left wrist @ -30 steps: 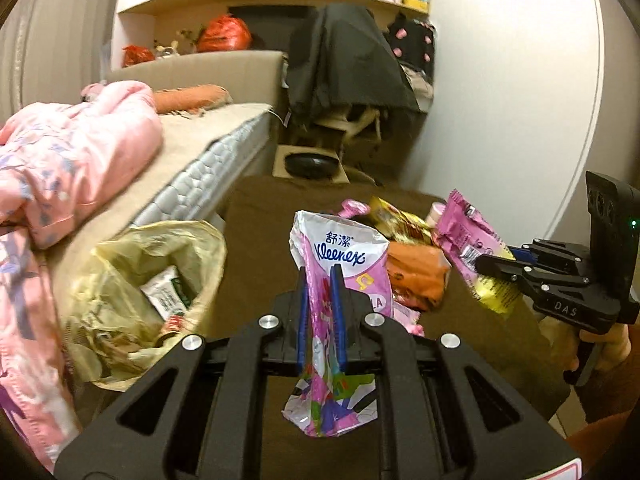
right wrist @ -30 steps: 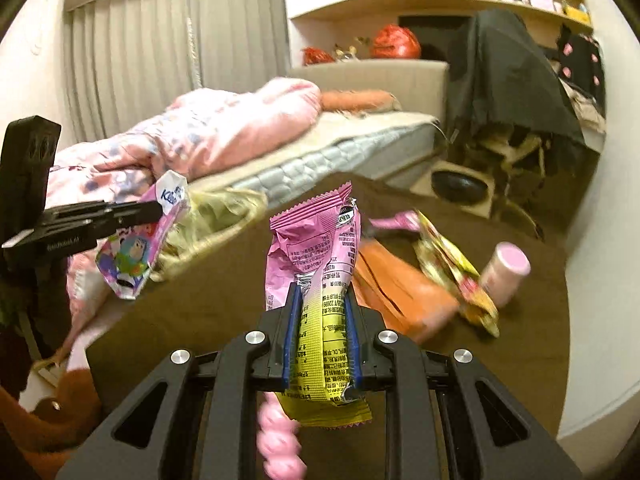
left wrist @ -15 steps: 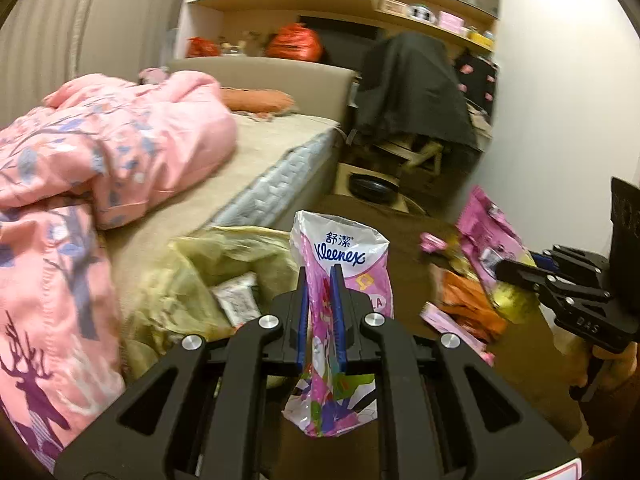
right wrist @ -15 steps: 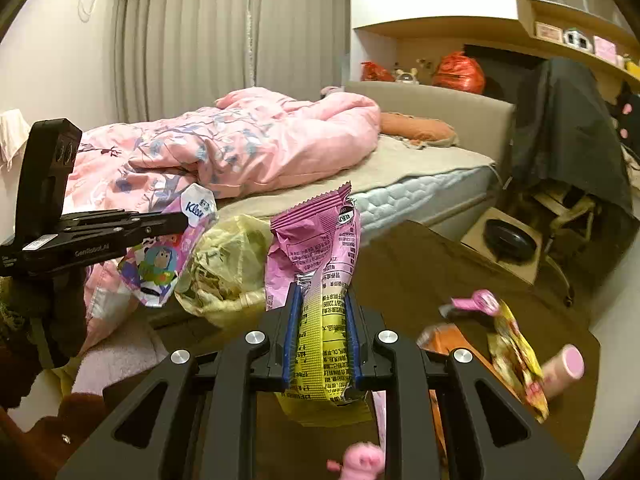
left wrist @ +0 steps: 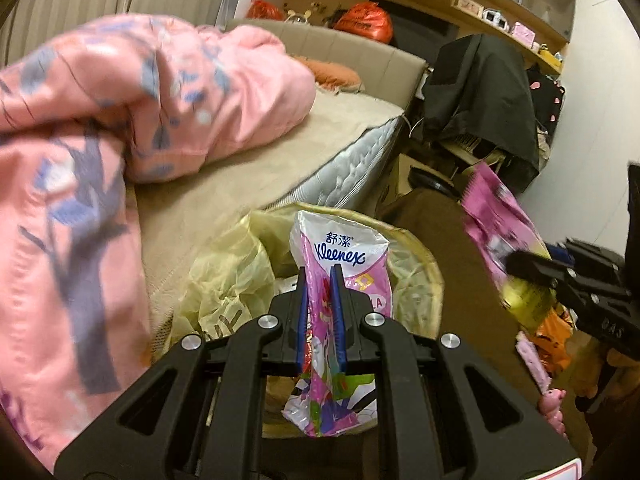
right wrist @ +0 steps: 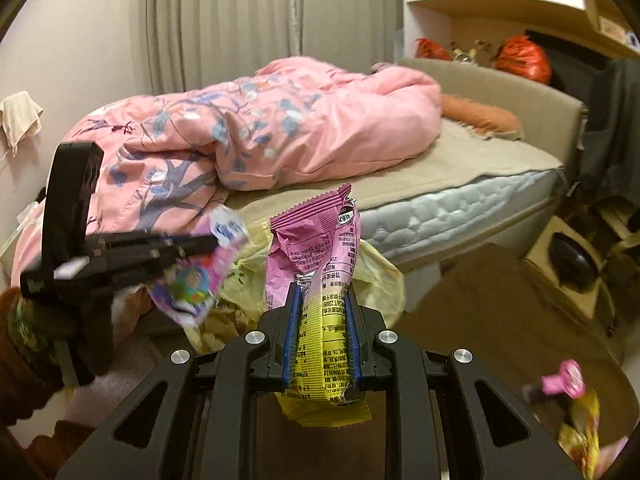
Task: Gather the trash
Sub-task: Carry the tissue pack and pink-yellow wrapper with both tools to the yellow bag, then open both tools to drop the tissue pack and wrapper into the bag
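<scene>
My left gripper (left wrist: 319, 280) is shut on a white and pink Kleenex tissue pack (left wrist: 340, 248), which hangs right over the bin lined with a yellow plastic bag (left wrist: 224, 276). In the right wrist view this same gripper (right wrist: 208, 242) shows at the left with the pack (right wrist: 196, 280) drooping from it. My right gripper (right wrist: 320, 300) is shut on a pink and yellow snack wrapper (right wrist: 316, 240), held in front of the yellow bag (right wrist: 380, 276). From the left wrist view that wrapper (left wrist: 496, 216) appears at the right, blurred.
A bed with a pink floral quilt (right wrist: 248, 128) stands behind the bin. On the brown table (right wrist: 480, 312) lie more wrappers (right wrist: 580, 420) and an orange packet (left wrist: 556, 332). A dark chair with clothes (left wrist: 480, 96) stands at the back right.
Both grippers have swung left from the table toward the bin, each keeping its wrapper. The yellow bag now sits right behind the tissue pack.
</scene>
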`<state>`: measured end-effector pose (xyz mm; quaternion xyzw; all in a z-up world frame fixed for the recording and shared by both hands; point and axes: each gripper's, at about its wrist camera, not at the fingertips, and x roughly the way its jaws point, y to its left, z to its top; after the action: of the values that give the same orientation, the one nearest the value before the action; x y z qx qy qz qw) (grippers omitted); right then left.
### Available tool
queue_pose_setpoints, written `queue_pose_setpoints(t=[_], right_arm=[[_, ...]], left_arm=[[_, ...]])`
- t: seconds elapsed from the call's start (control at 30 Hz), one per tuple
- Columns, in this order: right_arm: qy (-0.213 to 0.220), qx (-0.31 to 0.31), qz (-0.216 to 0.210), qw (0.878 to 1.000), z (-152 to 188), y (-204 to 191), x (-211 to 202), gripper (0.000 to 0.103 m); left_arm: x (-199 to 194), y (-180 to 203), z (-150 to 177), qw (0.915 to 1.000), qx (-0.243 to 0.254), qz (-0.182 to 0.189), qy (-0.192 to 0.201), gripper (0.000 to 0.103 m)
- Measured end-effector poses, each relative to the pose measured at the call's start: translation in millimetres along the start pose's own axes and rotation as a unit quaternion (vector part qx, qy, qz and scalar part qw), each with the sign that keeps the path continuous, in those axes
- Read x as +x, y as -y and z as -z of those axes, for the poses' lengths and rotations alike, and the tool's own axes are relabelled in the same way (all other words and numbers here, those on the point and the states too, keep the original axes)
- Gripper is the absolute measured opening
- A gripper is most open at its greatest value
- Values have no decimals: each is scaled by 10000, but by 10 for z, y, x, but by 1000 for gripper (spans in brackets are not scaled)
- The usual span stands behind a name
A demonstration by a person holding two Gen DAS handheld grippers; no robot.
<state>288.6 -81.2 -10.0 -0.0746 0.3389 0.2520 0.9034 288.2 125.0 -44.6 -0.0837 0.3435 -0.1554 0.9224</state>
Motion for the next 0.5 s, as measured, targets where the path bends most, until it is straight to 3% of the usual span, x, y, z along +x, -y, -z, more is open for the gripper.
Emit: queue_pose_setpoints(t=[0.23,0.5], right_arm=[[-359,229,-189,9989,-171,98,705,20],[-756,375,-299,9960,-46,165,1162,20]], left_arm=[[347,-220,87,9995,-226,41,-234,10],[543,-359,117,9988,-360,42,-344,10]])
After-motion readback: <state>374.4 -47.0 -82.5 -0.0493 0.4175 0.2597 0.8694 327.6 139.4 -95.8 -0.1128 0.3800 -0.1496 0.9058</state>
